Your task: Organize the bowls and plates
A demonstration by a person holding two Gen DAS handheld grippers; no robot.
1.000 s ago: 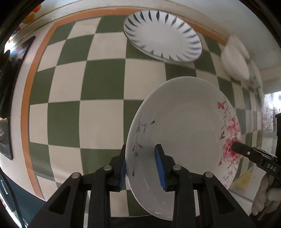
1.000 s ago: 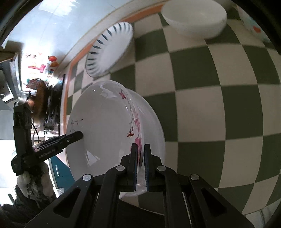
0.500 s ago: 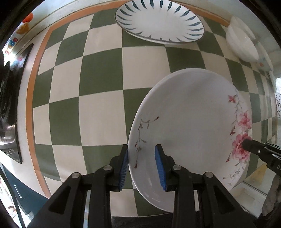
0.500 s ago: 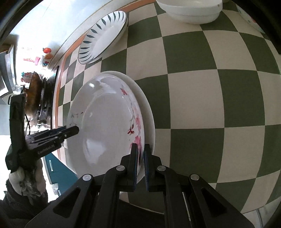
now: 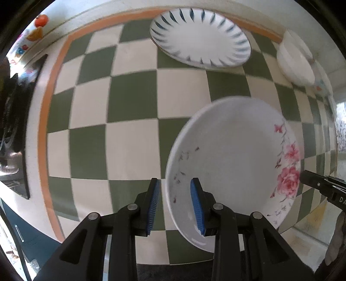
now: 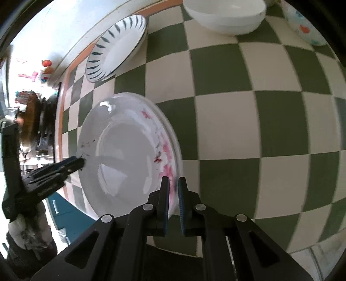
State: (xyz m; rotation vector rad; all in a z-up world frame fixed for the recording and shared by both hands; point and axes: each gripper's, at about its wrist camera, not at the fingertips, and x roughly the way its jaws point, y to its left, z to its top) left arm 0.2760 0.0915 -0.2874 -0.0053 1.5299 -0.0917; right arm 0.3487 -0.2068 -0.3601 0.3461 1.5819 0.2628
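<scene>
A white plate with pink flowers [image 5: 233,164] is held tilted above the checkered cloth. My left gripper [image 5: 175,203] is open, its blue pads standing either side of the plate's near rim with a gap. My right gripper [image 6: 173,194] is shut on the flowered plate's [image 6: 127,160] opposite rim; its tip shows in the left wrist view [image 5: 311,179]. The left gripper shows in the right wrist view [image 6: 71,164] at the plate's far edge. A white plate with blue dashes [image 5: 201,36] lies at the back, also in the right wrist view [image 6: 114,47].
White stacked bowls [image 5: 296,60] sit at the back right, also in the right wrist view [image 6: 227,15]. A bowl with coloured dots [image 6: 302,23] stands beside them. The green and cream checkered cloth [image 5: 129,103] has an orange border. A dark stove [image 5: 15,121] lies left.
The flowered plate has been carried away from the back and tilted more. The left gripper's pads stay apart around the rim; the right stays clamped.
</scene>
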